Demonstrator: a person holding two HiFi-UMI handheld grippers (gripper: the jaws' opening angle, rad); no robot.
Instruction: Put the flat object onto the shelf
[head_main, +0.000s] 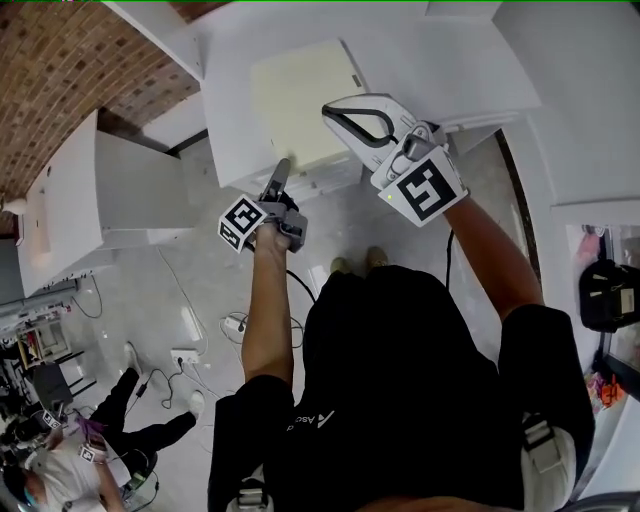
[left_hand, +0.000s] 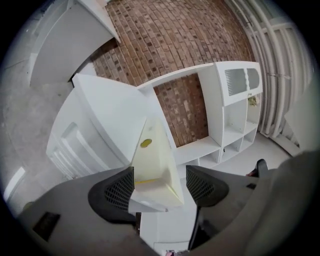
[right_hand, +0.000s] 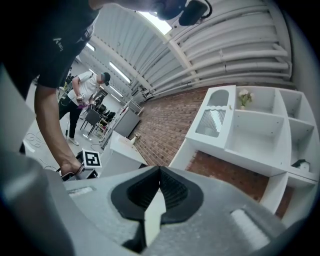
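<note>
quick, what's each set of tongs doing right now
left tongs: open, flat object between them, not gripped
right tongs: closed on the flat object's edge

I see the flat object (head_main: 300, 100), a thin, pale cream panel with a small yellow spot on its face. It lies about level, its near right edge pinched in my right gripper (head_main: 338, 115). The shelf (left_hand: 235, 115), a white unit of open compartments, stands far beyond it against a brick wall (left_hand: 175, 35).

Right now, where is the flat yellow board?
Head view, upper centre: the flat yellow board sits over the white cabinet, its right edge pinched by the right gripper. Its near corner lies between the left gripper's open fingers.
</note>
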